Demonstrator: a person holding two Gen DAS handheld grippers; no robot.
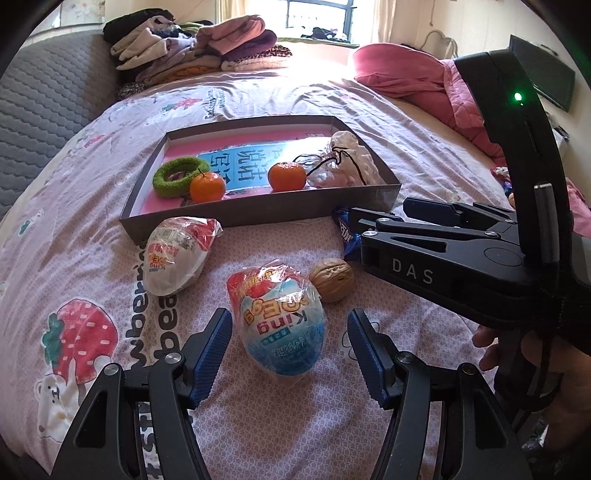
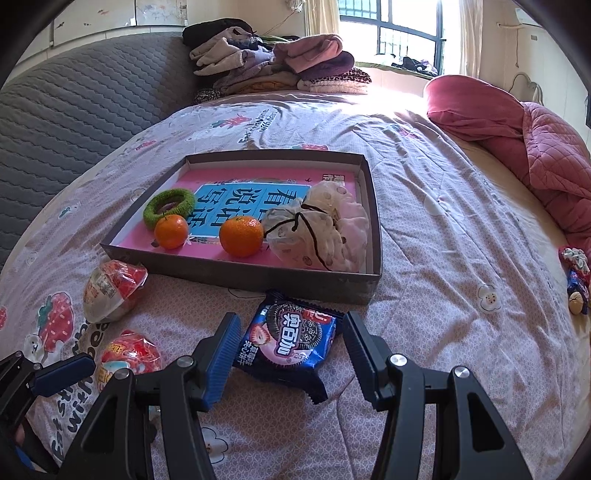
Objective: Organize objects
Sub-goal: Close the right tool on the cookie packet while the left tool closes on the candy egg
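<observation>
Two tangerines (image 2: 171, 232) (image 2: 241, 236), two wrapped eggs (image 1: 284, 325) (image 1: 177, 254), one walnut (image 1: 331, 280).

Tangerines (image 2: 207, 232) inside tray (image 2: 236, 277)

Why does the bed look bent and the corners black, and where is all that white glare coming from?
Both wrist views use fisheye lenses, so the bed bulges and the corners go dark. In the right wrist view the window is overexposed and washes out the bedsheet below it. In the left wrist view the same daylight bleaches the sheet behind the cardboard tray; nearby objects stay sharp.
</observation>
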